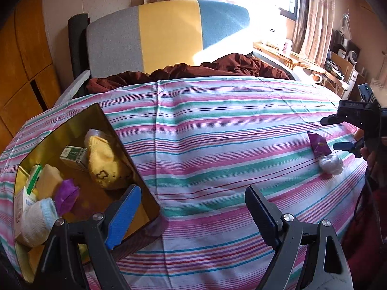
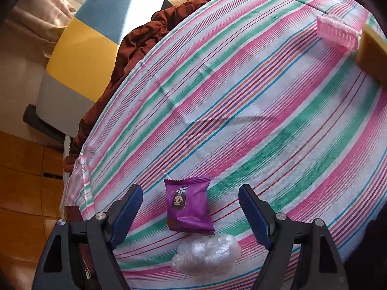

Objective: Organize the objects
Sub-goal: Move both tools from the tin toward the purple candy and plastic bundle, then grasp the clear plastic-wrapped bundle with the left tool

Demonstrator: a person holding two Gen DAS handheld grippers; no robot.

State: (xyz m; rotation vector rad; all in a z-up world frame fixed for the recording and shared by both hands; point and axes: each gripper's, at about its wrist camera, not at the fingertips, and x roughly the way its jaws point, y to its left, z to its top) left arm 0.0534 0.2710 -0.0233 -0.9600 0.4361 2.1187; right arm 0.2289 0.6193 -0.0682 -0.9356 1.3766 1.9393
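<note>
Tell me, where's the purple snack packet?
The purple snack packet lies on the striped cloth, between the open right gripper fingers, touching the clear plastic bundle.

Readable text is scarce. Right gripper (image 1: pixel 338 133), seen from the left wrist view: raised letters on its black body, apparently "DAS", partly unclear.

Green-and-white box (image 1: pixel 73 155) inside the amber tray (image 1: pixel 101 113): printed label, characters too small to read.

Purple snack packet (image 2: pixel 188 205) near the table's edge: a cartoon face and small print, illegible.
</note>
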